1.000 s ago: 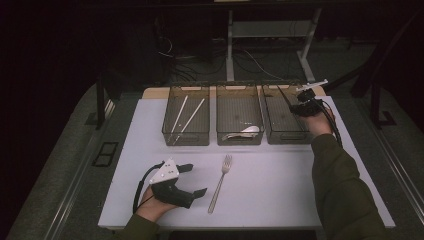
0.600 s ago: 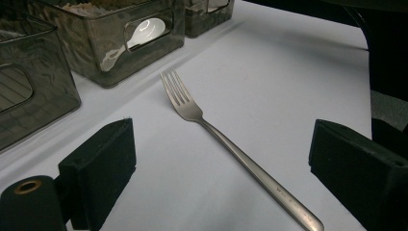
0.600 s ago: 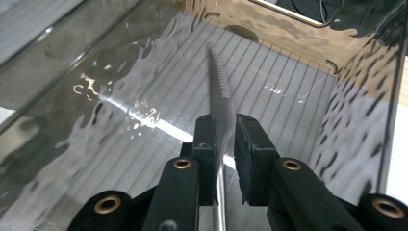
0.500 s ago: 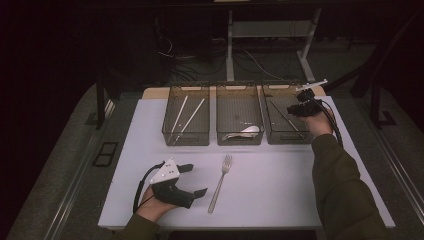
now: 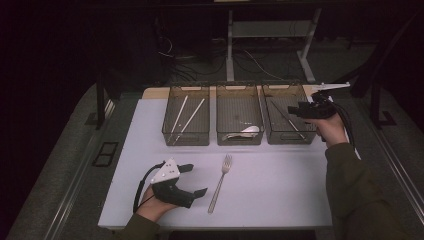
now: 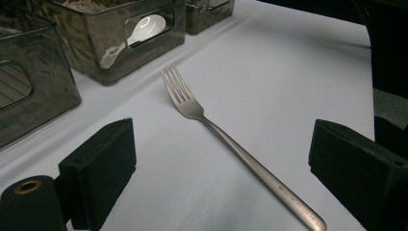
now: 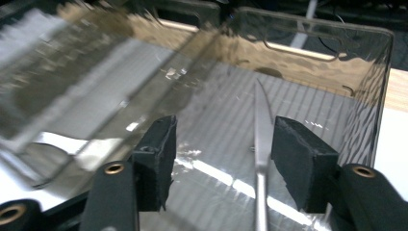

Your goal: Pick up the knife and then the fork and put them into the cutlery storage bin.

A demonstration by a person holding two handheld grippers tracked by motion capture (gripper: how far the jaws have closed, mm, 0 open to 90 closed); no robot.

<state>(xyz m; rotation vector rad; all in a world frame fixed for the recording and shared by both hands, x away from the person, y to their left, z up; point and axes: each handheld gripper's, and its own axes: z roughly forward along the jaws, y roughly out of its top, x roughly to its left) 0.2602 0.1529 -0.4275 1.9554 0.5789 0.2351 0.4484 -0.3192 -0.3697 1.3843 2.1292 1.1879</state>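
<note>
R gripper (image 5: 300, 111) hangs spread over right bin (image 5: 289, 136) w/ knife (image 7: 262, 144) lying free inside, sorted. L gripper (image 5: 192, 180) spread beside fork (image 5: 220, 181), lined up for pickup.

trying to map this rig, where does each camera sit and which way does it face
High view: above the person's side, facing forward and down on the table; both forearms, left gripper, right gripper.
Left gripper view: rides the left gripper, looks along its open jaws at the fork.
Right gripper view: looks into the right bin at a knife.
High and left gripper views share the fork.
</note>
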